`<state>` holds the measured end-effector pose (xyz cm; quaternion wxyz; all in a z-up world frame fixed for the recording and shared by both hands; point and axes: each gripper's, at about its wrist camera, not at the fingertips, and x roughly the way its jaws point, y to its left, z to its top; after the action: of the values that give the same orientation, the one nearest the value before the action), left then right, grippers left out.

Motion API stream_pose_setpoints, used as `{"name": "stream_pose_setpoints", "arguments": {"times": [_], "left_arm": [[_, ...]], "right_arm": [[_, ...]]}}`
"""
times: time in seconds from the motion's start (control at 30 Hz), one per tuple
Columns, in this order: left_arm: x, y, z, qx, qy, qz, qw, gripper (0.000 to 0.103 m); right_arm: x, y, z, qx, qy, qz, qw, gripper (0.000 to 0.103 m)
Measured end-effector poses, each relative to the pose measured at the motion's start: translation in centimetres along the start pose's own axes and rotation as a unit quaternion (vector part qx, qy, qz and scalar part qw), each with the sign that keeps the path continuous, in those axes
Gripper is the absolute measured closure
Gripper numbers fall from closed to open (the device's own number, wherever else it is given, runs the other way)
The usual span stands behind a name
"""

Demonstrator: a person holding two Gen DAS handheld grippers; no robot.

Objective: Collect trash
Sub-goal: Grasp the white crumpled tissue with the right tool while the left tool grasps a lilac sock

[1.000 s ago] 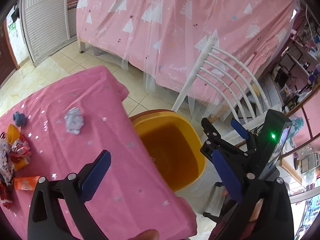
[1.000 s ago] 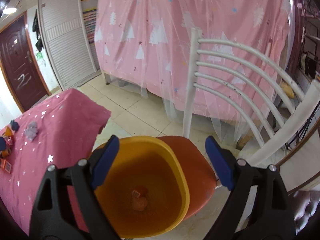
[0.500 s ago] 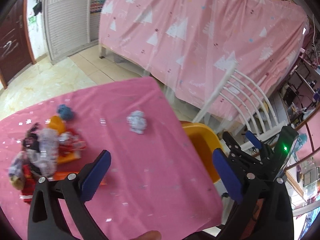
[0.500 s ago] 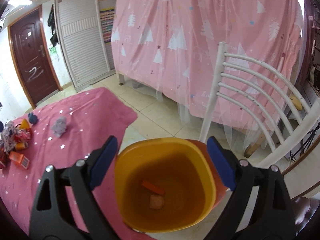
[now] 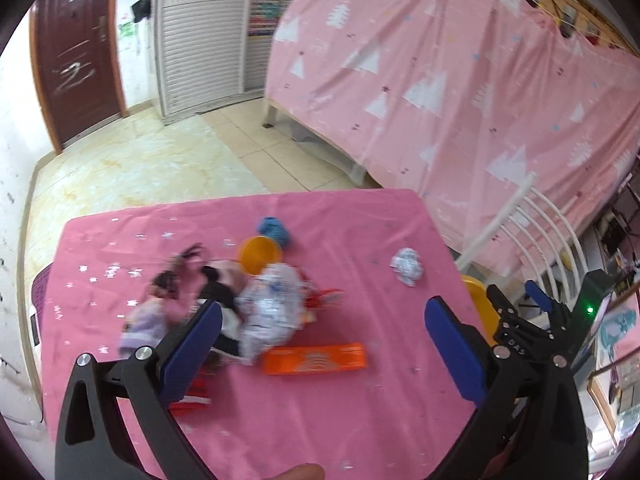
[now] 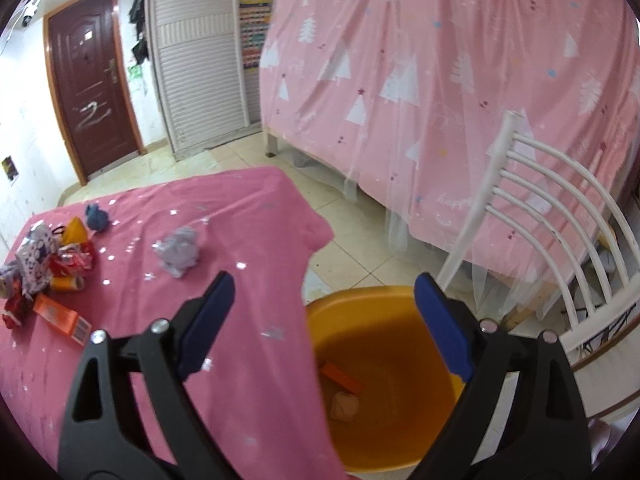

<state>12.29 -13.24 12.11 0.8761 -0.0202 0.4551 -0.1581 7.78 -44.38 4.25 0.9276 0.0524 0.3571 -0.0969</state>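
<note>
Left tongs (image 5: 320, 334) nearer the trash, wide open, empty.
Orange box (image 5: 315, 359) lies just ahead between the tips, long axis crosswise; wrapper pile (image 5: 272, 304) behind, paper ball (image 5: 407, 266) farther right. Right tongs (image 6: 324, 322), gaping and empty, hang over the yellow basin (image 6: 384, 376).

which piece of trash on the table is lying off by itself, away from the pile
The crumpled white paper ball sits alone on the pink tablecloth, toward the yellow plastic basin. The flat orange box, blue wad and wrappers cluster together.
</note>
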Motion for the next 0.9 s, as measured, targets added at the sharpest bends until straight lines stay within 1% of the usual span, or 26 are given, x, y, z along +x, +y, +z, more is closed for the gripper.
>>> {"name": "stream_pose_setpoints", "arguments": {"times": [0.13,0.27,0.37,0.47,0.63,0.73,0.77,0.8,0.83,0.9], "left_arm": [[-0.2,3.1,0.0,-0.015,0.002,0.022,0.9996,0.008],[0.1,6.4,-0.2,-0.033,0.014,0.043,0.9984,0.008],[0.6,8.8,-0.6,-0.049,0.023,0.061,0.9967,0.008],[1.4,10.9,-1.1,-0.068,0.037,0.059,0.9953,0.008],[2.5,12.6,-1.8,-0.082,0.053,0.052,0.9938,0.008],[3.0,13.0,-2.1,-0.083,0.059,0.049,0.9936,0.009],[3.2,13.0,-2.3,-0.083,0.061,0.048,0.9935,0.011],[3.5,13.1,-2.4,-0.083,0.065,0.047,0.9933,0.018],[3.9,13.2,-2.6,-0.084,0.071,0.045,0.9929,0.031],[4.6,13.5,-3.0,-0.089,0.085,0.039,0.9917,0.038]], "right_arm": [[0.7,2.0,0.8,-0.018,0.008,0.007,1.000,0.015],[1.7,4.1,1.7,-0.026,0.019,0.031,0.999,0.015],[2.3,5.5,2.2,-0.037,0.026,0.036,0.998,0.015],[3.1,7.2,2.6,-0.047,0.035,0.045,0.997,0.015],[4.2,9.2,3.0,-0.062,0.046,0.045,0.996,0.015],[4.8,10.0,3.2,-0.066,0.053,0.047,0.995,0.015],[5.0,10.1,3.2,-0.066,0.055,0.047,0.995,0.015],[5.2,10.3,3.3,-0.067,0.058,0.047,0.995,0.015],[5.5,10.6,3.3,-0.067,0.060,0.047,0.995,0.015],[5.7,10.9,3.3,-0.068,0.063,0.047,0.995,0.015]]}}
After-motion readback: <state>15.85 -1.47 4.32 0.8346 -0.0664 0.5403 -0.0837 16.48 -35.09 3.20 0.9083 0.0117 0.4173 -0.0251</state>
